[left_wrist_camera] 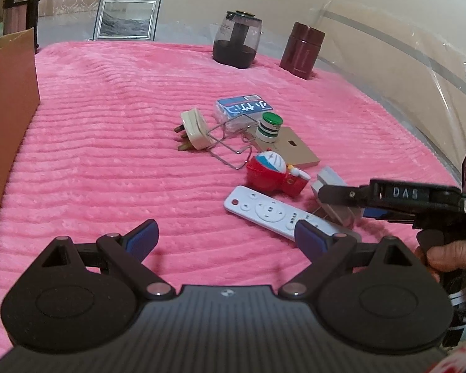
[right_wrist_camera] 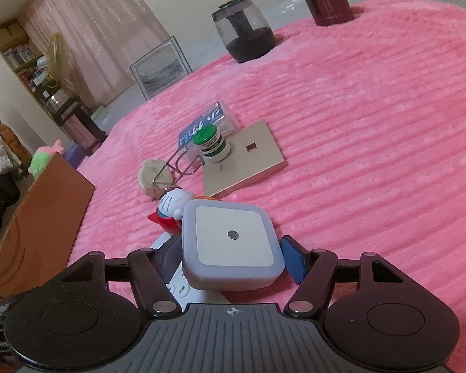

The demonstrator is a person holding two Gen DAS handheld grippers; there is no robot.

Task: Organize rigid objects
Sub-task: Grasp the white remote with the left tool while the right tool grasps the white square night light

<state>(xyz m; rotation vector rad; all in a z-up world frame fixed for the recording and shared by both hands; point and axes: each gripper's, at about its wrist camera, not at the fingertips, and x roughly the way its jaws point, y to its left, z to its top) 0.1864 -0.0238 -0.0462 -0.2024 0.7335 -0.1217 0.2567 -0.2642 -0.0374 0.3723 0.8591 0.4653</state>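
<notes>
1. The right claw has the square night light between its jaws, at the near end of the cluster on the pink blanket. The right pad lies against the light's edge; the left pad is hidden behind its body, so I cannot tell whether the grip is full yet.
2. Squeeze on the flat side walls, not the rounded corners, so the smooth casing does not twist out.
3. The light rests partly on the white remote and just beside the red-and-blue figurine. Lift straight up before travelling sideways, or those neighbours are likely to be dragged along.
4. The left claw hangs wide and empty over the blanket, near the remote's end. Keep it clear of the right claw's path, or let it steady the remote if that shifts.
5. The cardboard box at the left edge looks the likely destination; carry the light level.
</notes>
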